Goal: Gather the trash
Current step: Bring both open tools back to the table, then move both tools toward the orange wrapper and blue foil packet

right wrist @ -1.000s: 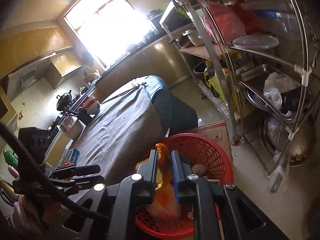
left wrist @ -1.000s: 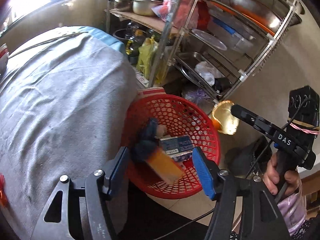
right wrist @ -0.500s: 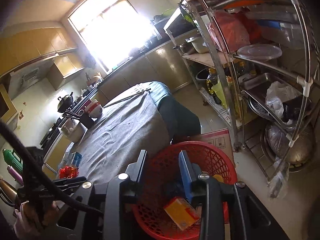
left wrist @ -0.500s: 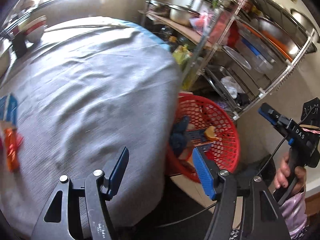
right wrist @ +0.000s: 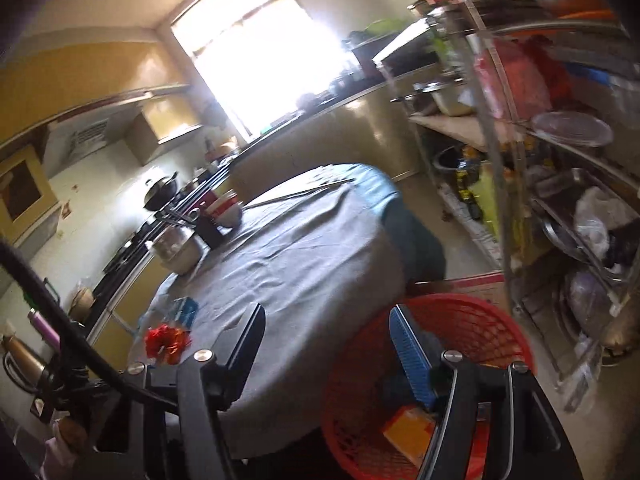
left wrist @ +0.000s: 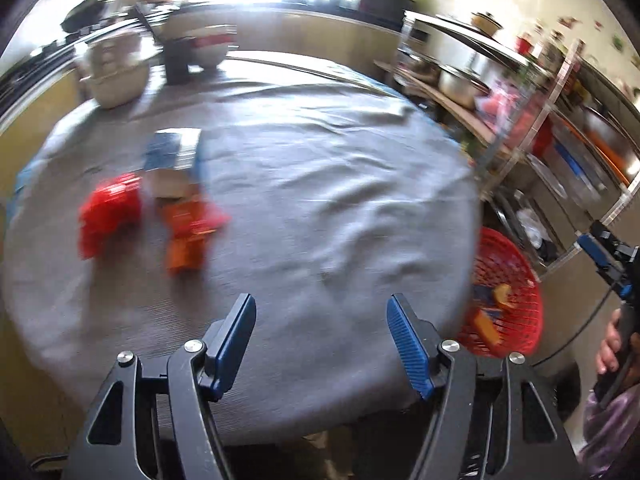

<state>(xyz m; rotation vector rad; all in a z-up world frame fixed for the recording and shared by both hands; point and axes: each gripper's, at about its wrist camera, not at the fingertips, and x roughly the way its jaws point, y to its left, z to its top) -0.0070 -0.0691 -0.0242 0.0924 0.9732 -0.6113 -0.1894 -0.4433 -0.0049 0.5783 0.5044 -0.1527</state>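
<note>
The landmark is the red mesh basket (right wrist: 472,320), which stands on the floor against the edge of the table covered in grey cloth (left wrist: 320,184).

Basket contents: an orange-yellow carton (right wrist: 408,432) lies near the bottom, with a dark blue item (right wrist: 430,344) above it toward the basket's middle. From the left wrist view the same basket (left wrist: 516,276) shows an orange scrap (left wrist: 502,292) and a yellow-orange piece (left wrist: 486,324) inside. Further detail is lost to blur.

Trash not yet in the basket: up on the cloth, well apart from the basket, lie a crumpled red wrapper (left wrist: 110,212), an orange wrapper (left wrist: 188,232) just beside it, and a blue-and-white packet (left wrist: 172,152) beyond them, farther still from the basket.

Other containers: at the table's far end from the basket stand a pale pot (left wrist: 114,76) and a white bowl with a red band (left wrist: 204,42); their contents cannot be seen. A metal rack (right wrist: 560,160) rises directly behind the basket, holding pans, lids and bags.

Left gripper (left wrist: 320,344): over the cloth, to the table side of the basket, jaws parting, nothing between them.

Right gripper (right wrist: 328,344): above the basket's near rim, jaws spreading apart, nothing between the pads; the cartons lie below, clear of them.
</note>
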